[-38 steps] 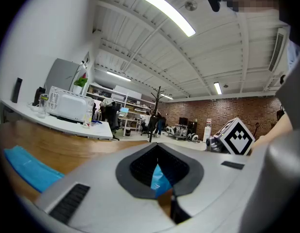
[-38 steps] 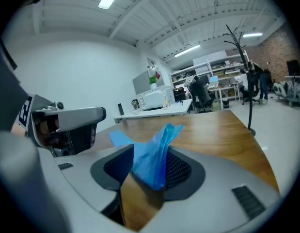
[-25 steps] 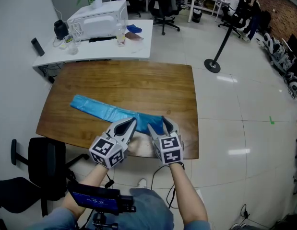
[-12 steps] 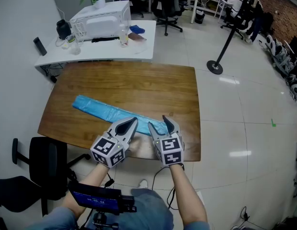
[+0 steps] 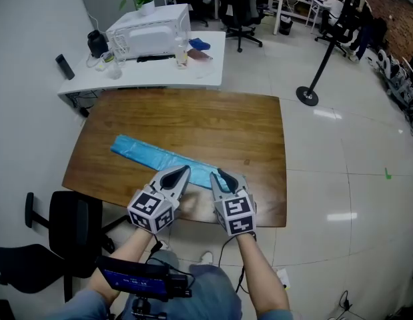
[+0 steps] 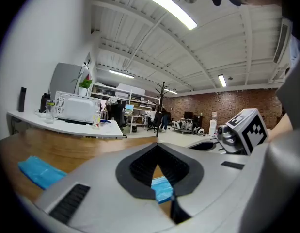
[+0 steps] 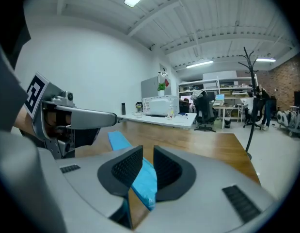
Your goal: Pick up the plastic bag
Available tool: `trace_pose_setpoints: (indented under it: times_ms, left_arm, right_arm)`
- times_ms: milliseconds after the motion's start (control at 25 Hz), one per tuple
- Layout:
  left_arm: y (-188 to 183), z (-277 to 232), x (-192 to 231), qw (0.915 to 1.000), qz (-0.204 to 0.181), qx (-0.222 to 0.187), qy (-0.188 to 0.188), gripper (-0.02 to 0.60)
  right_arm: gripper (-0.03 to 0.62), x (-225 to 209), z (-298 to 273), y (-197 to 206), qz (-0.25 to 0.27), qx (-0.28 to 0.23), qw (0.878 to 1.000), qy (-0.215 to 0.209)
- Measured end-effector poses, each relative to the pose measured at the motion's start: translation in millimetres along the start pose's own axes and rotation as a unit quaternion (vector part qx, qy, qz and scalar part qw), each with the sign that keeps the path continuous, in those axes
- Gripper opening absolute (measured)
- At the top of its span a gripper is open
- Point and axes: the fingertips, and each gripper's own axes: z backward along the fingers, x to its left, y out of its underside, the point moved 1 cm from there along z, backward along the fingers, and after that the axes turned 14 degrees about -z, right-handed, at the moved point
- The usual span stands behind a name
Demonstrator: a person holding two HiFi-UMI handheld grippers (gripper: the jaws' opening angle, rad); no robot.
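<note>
Your right claw, jaws just closed further, pinches the near end of the long, flat blue plastic bag. The bag runs ahead and leftward from it across the brown wooden table. Your left claw, jaws together and empty, sits just left, tips near the bag.

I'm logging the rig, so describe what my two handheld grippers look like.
Left gripper and right gripper match: smooth grey tongs with black ribbed pads, each carrying a cube of black-and-white square markers. Forearms are bare.
</note>
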Motion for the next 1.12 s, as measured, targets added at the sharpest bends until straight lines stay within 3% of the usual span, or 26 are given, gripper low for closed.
trace_pose_setpoints:
  times_ms: [320, 840, 1120]
  left_arm:
    - [19.6, 8.7, 37.3, 0.9998, -0.002, 0.020, 0.009, 0.012]
    - [56.4, 7.1, 97.8, 0.9967, -0.007, 0.044, 0.068, 0.012]
    - [84.8, 4.5, 128.5, 0.9892, -0.060, 0.095, 0.093, 0.012]
  right_arm:
    - [0.000, 18.9, -33.0, 3.7, -0.013, 0.007, 1.000, 0.001]
    - [0.000, 46.9, -91.7, 16.5, -0.036, 0.019, 0.998, 0.039]
    - [0.000, 46.9, -111.8, 32.3, -0.041, 0.041, 0.996, 0.065]
